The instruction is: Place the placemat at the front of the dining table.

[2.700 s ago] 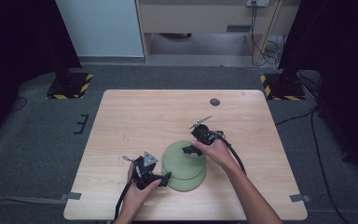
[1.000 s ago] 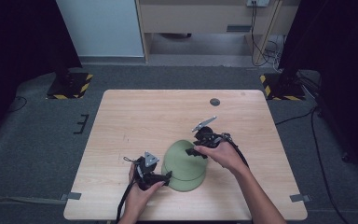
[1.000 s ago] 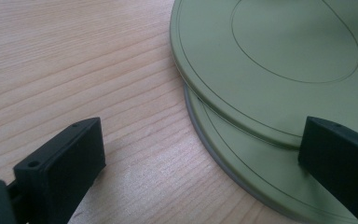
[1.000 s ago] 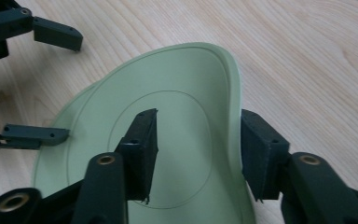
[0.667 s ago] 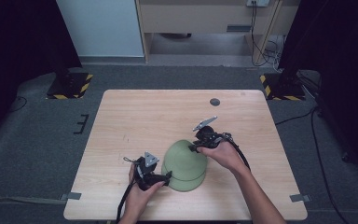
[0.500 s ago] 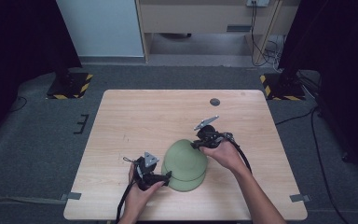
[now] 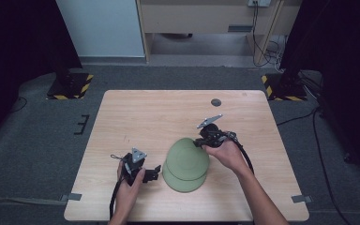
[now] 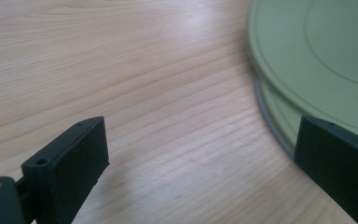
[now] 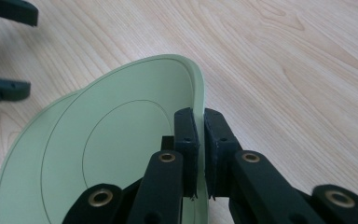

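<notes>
while the right claw (image 9: 199, 154) clamps the top plate's (image 7: 187, 157) rim and the left claw (image 7: 153, 171) gapes beside it, a shallow pinch could slip.

black tool (image 9: 199, 154), brass-ringed pivots; grey three-cornered plate (image 7: 209, 122); trailing cable

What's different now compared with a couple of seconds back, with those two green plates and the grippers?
The right gripper has just closed on the rim of the top green plate and tipped that edge up off the lower green plate. The left gripper stayed open beside the stack, and the lower plate kept its place on the table.
</notes>
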Motion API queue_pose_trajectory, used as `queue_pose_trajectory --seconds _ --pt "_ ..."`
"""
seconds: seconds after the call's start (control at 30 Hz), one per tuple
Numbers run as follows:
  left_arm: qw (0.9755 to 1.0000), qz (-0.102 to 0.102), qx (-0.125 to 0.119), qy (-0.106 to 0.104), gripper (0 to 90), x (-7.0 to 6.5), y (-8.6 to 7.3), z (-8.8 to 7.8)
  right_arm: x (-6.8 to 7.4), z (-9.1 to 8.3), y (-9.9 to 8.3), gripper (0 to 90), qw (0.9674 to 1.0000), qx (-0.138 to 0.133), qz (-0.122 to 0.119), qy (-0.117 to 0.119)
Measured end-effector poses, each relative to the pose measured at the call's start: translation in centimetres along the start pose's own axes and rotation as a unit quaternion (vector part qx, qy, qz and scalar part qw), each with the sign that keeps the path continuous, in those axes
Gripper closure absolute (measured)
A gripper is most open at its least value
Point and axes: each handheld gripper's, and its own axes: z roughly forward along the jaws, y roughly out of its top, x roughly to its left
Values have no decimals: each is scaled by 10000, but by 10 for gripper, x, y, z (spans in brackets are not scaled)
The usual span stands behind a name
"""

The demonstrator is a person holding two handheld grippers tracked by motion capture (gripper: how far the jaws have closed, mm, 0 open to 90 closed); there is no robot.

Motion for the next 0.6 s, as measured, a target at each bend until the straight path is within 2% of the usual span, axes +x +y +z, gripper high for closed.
queue_pose_trajectory --seconds 0.17,0.3,0.47,0.6 --pt "9992 -127 132 354 25 15 -3 -1 -1 -5 0 856 10000 -82 20 -9" --pt "9983 -203 245 490 24 21 -5 1 0 -11 1 856 9999 -162 44 -4" --pt "9975 -293 337 546 24 25 -6 3 1 -18 5 856 9998 -192 34 -42" --pt "9974 -250 374 560 24 27 -7 4 1 -21 8 856 9998 -190 0 -79"
